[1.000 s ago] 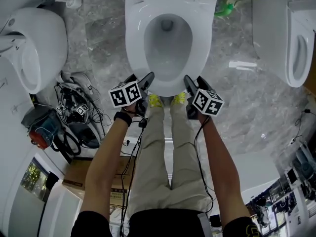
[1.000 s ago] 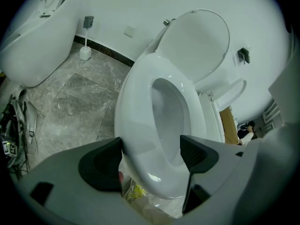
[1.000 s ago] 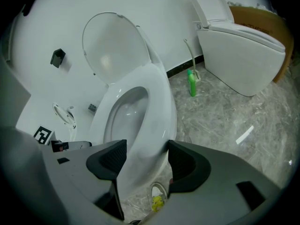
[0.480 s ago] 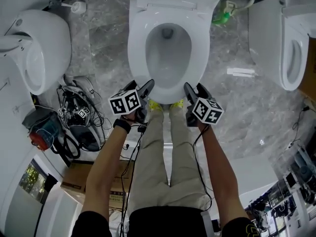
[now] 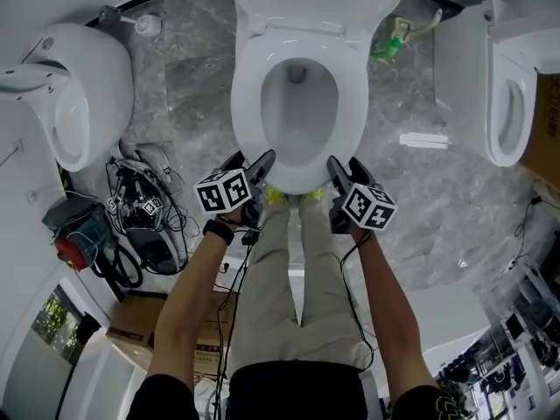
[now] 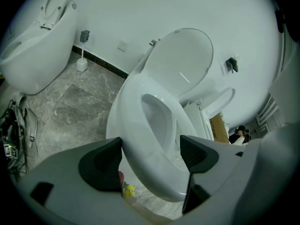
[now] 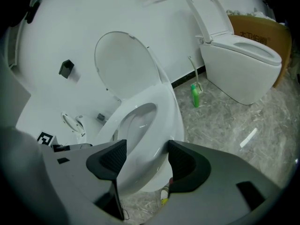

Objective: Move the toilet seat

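We are holding the left gripper [image 5: 252,163] and the right gripper [image 5: 343,166] just at the front of the toilet seat [image 5: 246,99], which is lying flat on the bowl [image 5: 299,116] below the raised lid [image 6: 183,62]. Both pairs of jaws are standing wide apart, gripping nothing and framing the seat's front edge, likely so that we can lift it.
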### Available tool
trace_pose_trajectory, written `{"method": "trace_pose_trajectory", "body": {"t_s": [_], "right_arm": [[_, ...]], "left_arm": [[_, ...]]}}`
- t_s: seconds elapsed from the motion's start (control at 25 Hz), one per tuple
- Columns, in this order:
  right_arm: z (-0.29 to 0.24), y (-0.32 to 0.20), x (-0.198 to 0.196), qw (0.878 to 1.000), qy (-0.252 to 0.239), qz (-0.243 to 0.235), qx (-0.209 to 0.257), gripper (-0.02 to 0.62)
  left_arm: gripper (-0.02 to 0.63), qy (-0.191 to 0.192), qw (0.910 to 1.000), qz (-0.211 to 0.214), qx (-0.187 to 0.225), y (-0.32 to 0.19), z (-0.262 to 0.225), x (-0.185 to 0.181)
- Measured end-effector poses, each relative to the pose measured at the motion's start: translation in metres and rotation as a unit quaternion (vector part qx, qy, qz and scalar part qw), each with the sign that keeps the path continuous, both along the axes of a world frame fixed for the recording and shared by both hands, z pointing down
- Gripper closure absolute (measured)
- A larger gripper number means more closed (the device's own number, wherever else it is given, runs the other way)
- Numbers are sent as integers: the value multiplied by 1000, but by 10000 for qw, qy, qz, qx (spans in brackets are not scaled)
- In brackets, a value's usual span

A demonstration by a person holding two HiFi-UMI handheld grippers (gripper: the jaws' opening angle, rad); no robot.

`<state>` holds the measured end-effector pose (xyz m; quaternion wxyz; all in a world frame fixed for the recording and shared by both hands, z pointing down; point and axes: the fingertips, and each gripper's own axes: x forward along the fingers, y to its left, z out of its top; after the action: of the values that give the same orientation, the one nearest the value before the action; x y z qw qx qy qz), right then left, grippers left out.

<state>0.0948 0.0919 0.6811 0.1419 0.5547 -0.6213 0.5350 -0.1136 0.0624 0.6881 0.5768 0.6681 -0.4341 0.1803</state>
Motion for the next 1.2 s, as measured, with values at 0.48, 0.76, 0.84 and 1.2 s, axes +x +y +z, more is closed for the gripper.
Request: {"method": "trace_pose_trajectory", "body": {"t_s": [0.48, 0.76, 0.84, 1.2], "right_arm": [[-51, -18, 4, 9988, 38, 63, 493, 316], [-77, -28, 6, 9973, 14, 74, 725, 316], [-85, -35, 6, 9967, -26, 68, 813, 316], [-105, -47, 9, 9949, -91, 134, 995, 308]], "left_arm": [[210, 25, 9988, 166, 462, -17, -49, 3], [210, 96, 9981, -15, 609, -28, -75, 4], [210, 111, 9975, -58, 693, -35, -81, 4], [210, 180, 9971, -331, 667, -50, -100, 5]]}}
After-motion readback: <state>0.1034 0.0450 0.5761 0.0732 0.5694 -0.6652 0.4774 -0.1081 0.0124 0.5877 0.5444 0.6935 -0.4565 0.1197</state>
